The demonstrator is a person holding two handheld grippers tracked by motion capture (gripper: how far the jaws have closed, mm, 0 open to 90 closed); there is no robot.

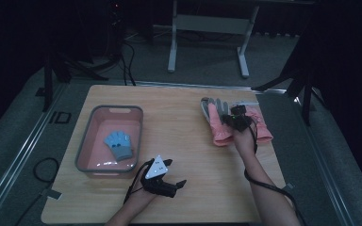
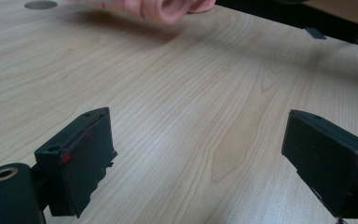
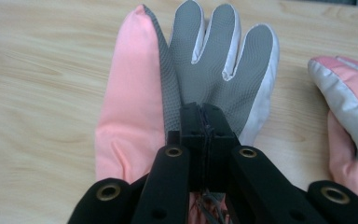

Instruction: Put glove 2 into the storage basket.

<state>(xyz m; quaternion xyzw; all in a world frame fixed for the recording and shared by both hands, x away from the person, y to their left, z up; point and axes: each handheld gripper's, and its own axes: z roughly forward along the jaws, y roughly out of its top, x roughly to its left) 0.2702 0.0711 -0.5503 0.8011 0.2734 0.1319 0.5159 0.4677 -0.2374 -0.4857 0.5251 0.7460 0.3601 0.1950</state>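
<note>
A pink glove (image 1: 215, 125) with a grey palm (image 3: 214, 56) lies folded at the table's back right, fingers pointing away from me. My right gripper (image 3: 204, 116) has its jaws pressed together on the palm fabric of that glove, and in the high view this gripper (image 1: 233, 120) sits over the glove's right edge. The second pink glove (image 1: 260, 126) lies just to the right of it (image 3: 349, 107). My left gripper (image 1: 176, 187) rests near the front edge of the table, its jaws (image 2: 205, 158) wide apart over bare wood with nothing between them.
A pink tub with a grey rim (image 1: 86, 141) stands at the left of the wooden table (image 1: 188, 155) and holds a small blue glove (image 1: 119, 145). A blurred pink glove edge (image 2: 161, 8) lies far ahead of the left gripper. Cables trail from both grippers.
</note>
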